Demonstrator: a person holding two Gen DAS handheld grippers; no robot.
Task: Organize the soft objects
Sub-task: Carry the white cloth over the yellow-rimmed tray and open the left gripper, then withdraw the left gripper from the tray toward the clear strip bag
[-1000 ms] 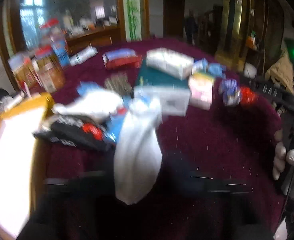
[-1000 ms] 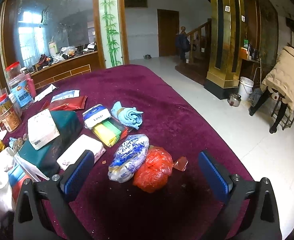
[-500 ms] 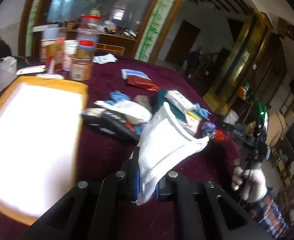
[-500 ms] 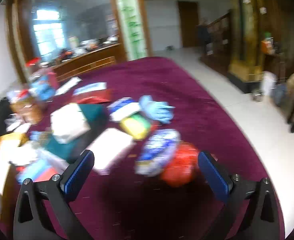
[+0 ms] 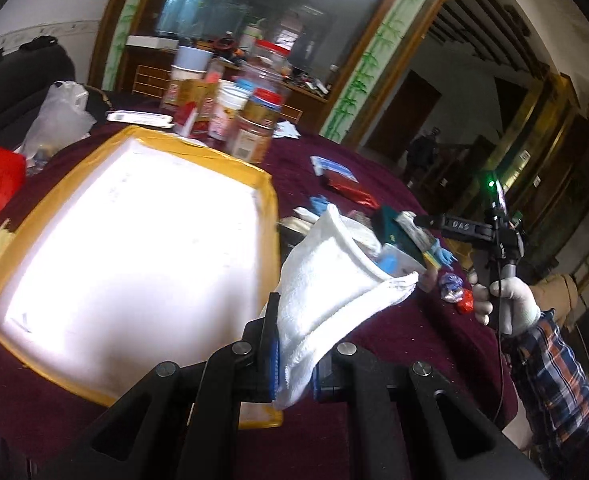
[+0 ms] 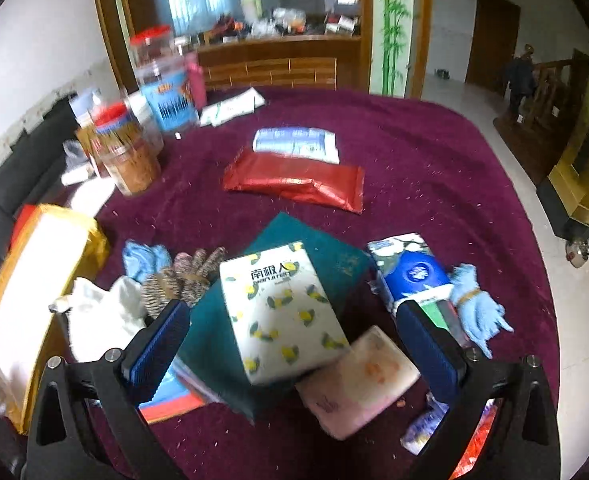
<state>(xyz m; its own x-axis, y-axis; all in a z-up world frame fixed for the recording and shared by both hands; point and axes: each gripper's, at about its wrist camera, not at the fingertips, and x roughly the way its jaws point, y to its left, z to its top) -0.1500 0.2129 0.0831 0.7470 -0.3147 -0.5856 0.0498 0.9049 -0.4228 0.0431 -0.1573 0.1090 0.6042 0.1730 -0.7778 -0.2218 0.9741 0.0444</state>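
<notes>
My left gripper (image 5: 294,364) is shut on a white towel (image 5: 326,292), which hangs at the right edge of a yellow-taped box (image 5: 266,196) with a bright white inside. My right gripper (image 6: 294,340) hovers wide over a lemon-print tissue pack (image 6: 282,312), its jaws closing. The pack lies between the blue pads (image 6: 158,344), which do not touch it. It rests on a teal box (image 6: 334,256). A pink pack (image 6: 358,384) lies just in front, and a blue tissue pack (image 6: 410,268) and a blue glove (image 6: 478,312) to the right.
On the maroon tablecloth (image 6: 434,160) are knit gloves (image 6: 182,280), a white cloth (image 6: 102,316), a red foil pack (image 6: 294,184) and several jars (image 6: 130,152) at the back left. A gloved hand (image 5: 510,300) in a plaid sleeve holds the other gripper's handle.
My left gripper has swung left with the towel, up beside the box. My right gripper has moved left from the blue and red bags to the lemon-print pack, and its jaws have narrowed slightly.
</notes>
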